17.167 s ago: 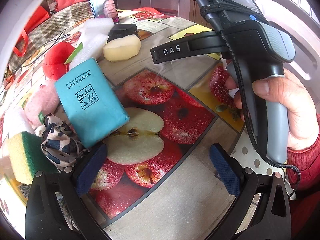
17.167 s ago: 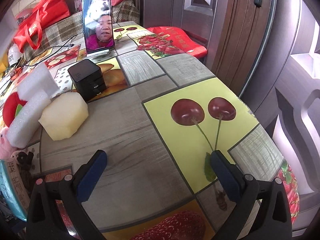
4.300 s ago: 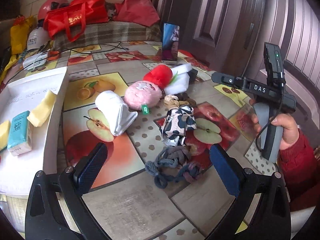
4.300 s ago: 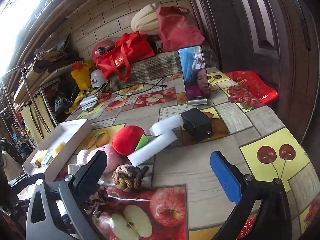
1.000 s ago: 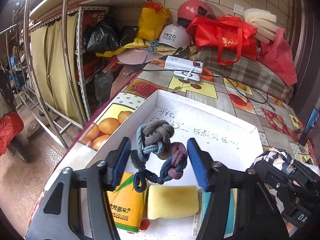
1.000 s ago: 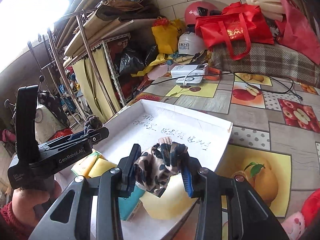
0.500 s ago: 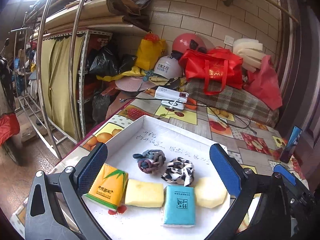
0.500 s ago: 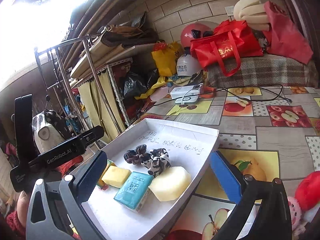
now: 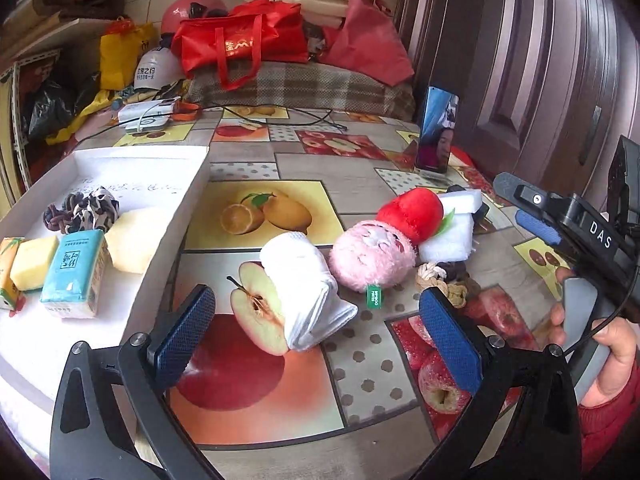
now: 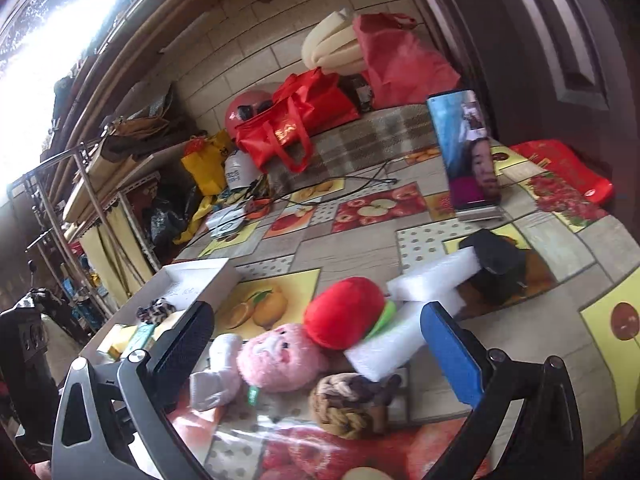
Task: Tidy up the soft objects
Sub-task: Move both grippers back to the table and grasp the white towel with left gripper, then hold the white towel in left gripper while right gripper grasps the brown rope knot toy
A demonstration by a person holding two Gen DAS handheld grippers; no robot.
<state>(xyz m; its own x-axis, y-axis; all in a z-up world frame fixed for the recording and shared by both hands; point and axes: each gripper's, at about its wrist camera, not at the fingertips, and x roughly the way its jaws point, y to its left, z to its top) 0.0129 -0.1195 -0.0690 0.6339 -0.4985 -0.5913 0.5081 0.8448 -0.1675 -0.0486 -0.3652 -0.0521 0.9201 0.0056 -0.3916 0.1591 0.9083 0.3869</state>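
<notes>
The white tray [image 9: 168, 216] at the left holds two scrunchies [image 9: 80, 212], a teal tissue pack [image 9: 74, 272] and yellow sponges. On the table lie a rolled white towel [image 9: 308, 288], a pink plush [image 9: 372, 256], a red plush apple [image 9: 412, 212], white foam blocks [image 9: 456, 232] and a braided rope knot [image 9: 444, 276]. My left gripper [image 9: 316, 320] is open and empty, just short of the towel. My right gripper [image 10: 318, 350] is open and empty, facing the pink plush [image 10: 276, 360] and the knot [image 10: 344, 404].
A phone [image 10: 468, 156] stands upright at the back right, with a black box [image 10: 496, 264] near it. Red bags, a helmet and cables crowd the far end of the table. A hand [image 9: 612, 344] holds the right gripper at the right edge.
Both grippers opened and let go of the scrunchies, which now lie in the tray. Both then swung right, away from the tray, to the pile of soft things on the table.
</notes>
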